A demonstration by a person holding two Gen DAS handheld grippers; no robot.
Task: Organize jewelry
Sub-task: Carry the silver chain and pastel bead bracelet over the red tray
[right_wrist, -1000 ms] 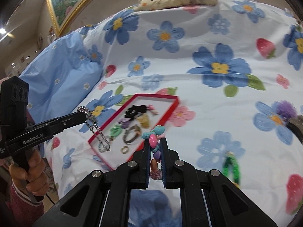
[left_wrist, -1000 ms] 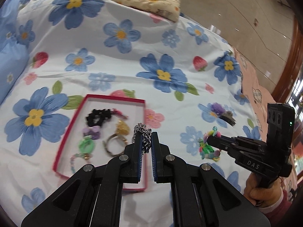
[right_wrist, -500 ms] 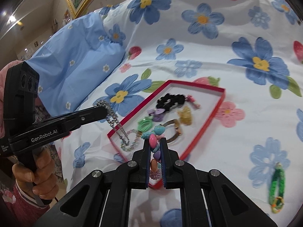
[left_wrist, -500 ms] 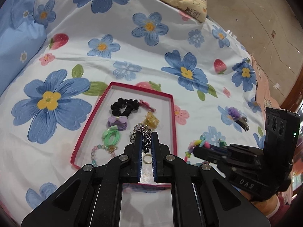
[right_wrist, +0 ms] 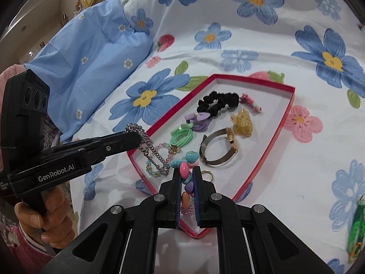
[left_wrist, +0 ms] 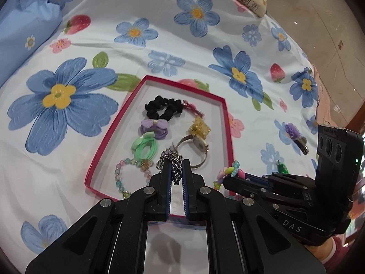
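Left wrist view shows our left gripper [left_wrist: 175, 167] pinching a silver chain [left_wrist: 171, 159] over the near end of the red tray [left_wrist: 108, 134]. In the right wrist view the chain [right_wrist: 152, 150] hangs down from those fingers, and its low end dips into the tray by a pastel bead bracelet [right_wrist: 157, 159]; we cannot tell if it touches the bottom.

Our right gripper [right_wrist: 186, 178] is squeezed on a bracelet of big colored beads [right_wrist: 184, 170], held above the near corner of the tray [right_wrist: 269, 157].

Inside the tray we see a black scrunchie [left_wrist: 163, 109], a purple bow hair tie [left_wrist: 154, 126], green hair ties [left_wrist: 144, 146], a yellow hair claw [left_wrist: 200, 129], a pink clip [left_wrist: 194, 109], a wristwatch [right_wrist: 219, 149] and a small gold ring [right_wrist: 206, 174].

The tray sits on a white sheet with blue flowers [left_wrist: 205, 52]. On the sheet, well apart from the tray, lie a purple flower clip [left_wrist: 295, 135] and a green bracelet [right_wrist: 354, 230]. A blue pillow [right_wrist: 91, 52] is off to the left.
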